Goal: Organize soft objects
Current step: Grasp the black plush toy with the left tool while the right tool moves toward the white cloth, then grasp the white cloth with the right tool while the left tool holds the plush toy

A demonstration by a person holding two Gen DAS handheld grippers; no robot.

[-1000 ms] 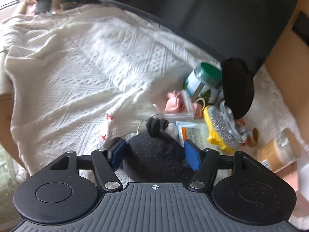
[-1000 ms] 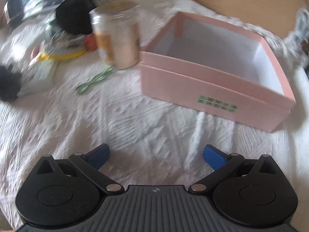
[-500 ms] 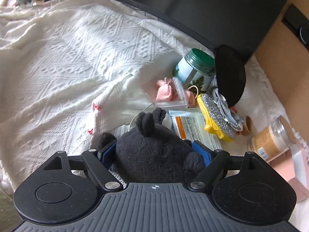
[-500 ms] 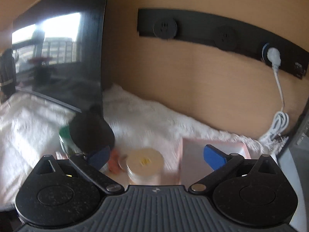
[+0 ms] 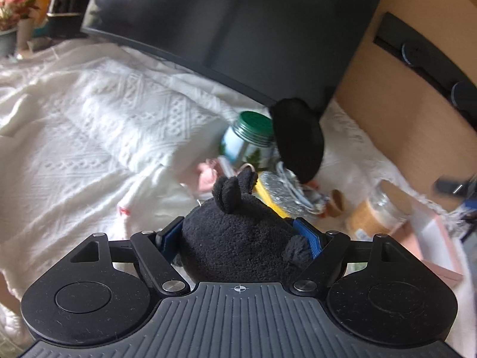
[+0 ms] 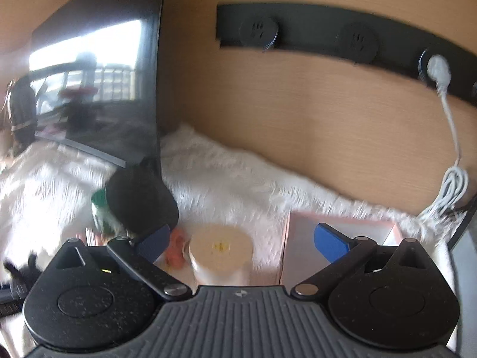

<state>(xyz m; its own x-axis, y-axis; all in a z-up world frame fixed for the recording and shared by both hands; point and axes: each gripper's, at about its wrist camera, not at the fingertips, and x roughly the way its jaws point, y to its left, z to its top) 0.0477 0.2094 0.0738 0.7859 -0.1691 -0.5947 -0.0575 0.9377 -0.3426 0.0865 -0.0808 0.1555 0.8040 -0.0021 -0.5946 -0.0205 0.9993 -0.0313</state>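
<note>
A black plush toy [image 5: 235, 214] with small ears sits between the blue pads of my left gripper [image 5: 238, 238]. The pads press on its sides, the jaws are closing, and the toy is held a little above the white knitted cloth [image 5: 89, 134]. A pink soft item [image 5: 205, 176] lies just beyond it in the clutter. My right gripper [image 6: 243, 238] is open with nothing between its fingers. It hangs above a cream-lidded jar [image 6: 220, 250] and the open pink box [image 6: 298, 250], whose near part is hidden behind the gripper.
A green-lidded jar [image 5: 250, 140], a round black pad [image 5: 298, 140] and a silver scrubber on a yellow sponge [image 5: 283, 188] crowd the middle. A dark monitor [image 5: 223, 24] stands behind. A wooden wall carries a socket strip [image 6: 328, 35] and a white cable [image 6: 453, 149].
The left gripper has moved in around the black plush toy and lifted it, and its view has tilted up. The right gripper has risen from the pink box and now faces the wall.
</note>
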